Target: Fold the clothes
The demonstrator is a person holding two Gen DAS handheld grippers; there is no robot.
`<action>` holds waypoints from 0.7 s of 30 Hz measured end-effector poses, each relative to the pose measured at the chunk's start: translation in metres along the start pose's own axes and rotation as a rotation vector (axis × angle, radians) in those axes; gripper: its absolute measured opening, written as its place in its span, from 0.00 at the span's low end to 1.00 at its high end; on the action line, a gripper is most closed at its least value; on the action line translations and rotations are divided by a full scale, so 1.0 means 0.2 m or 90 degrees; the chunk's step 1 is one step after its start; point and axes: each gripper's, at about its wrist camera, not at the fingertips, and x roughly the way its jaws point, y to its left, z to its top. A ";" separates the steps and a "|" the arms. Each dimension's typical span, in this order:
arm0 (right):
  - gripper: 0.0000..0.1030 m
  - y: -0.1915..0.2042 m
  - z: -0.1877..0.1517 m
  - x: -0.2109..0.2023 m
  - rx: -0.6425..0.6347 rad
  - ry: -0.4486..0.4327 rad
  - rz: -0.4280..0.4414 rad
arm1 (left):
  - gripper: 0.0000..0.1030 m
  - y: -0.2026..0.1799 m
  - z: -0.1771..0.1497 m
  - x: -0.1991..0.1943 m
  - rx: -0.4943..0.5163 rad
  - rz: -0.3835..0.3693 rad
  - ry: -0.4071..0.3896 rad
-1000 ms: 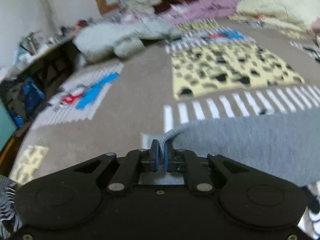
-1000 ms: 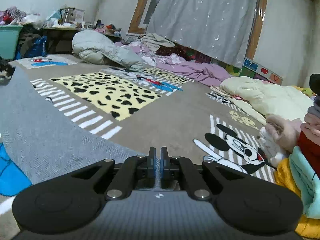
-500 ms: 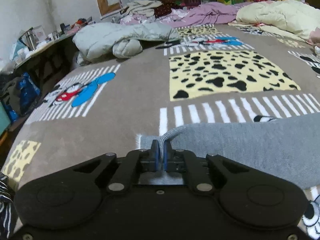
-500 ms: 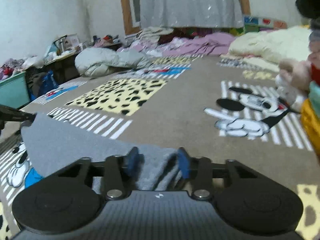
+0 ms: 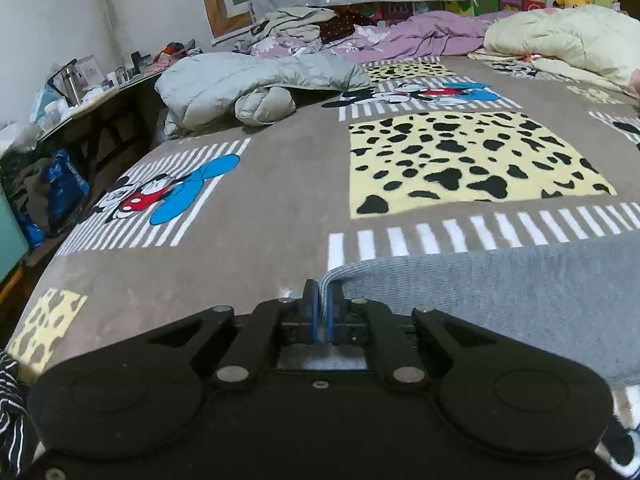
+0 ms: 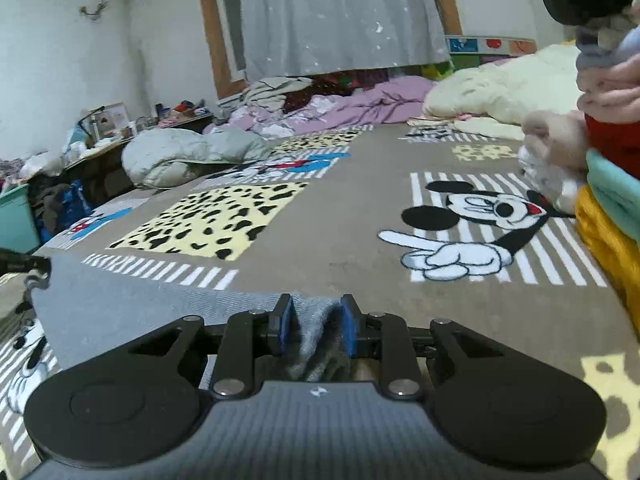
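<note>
A grey knit garment [image 5: 500,292] lies spread low over the cartoon-print bed blanket [image 5: 260,220]. My left gripper [image 5: 322,300] is shut on the garment's ribbed left corner, close to the blanket. In the right wrist view the same grey garment [image 6: 132,304] stretches to the left. My right gripper [image 6: 316,316] is open, and the garment's right corner lies bunched loose between its blue pads [image 6: 287,320]. The left gripper's tip [image 6: 24,266] shows at the far left edge.
A stack of folded clothes [image 6: 608,184] rises at the right. A grey-green padded jacket [image 5: 248,84] lies at the bed's far left. Purple and cream bedding [image 5: 500,36] fills the back. A cluttered table [image 5: 80,96] and a bed edge are on the left.
My right gripper has opened and let go of the garment's right corner. The garment has come down onto the blanket. My left gripper stays shut on its corner.
</note>
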 end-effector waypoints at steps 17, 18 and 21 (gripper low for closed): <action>0.55 0.04 0.02 -0.15 -0.017 -0.082 -0.080 | 0.35 0.39 -0.08 -0.19 -0.281 -0.021 -0.022; 0.55 0.10 0.02 -0.17 -0.040 -0.101 -0.072 | 0.35 0.41 -0.11 -0.20 -0.324 -0.054 -0.015; 0.54 0.28 0.00 -0.18 -0.103 -0.113 -0.006 | 0.34 0.45 -0.20 -0.22 -0.438 -0.152 0.015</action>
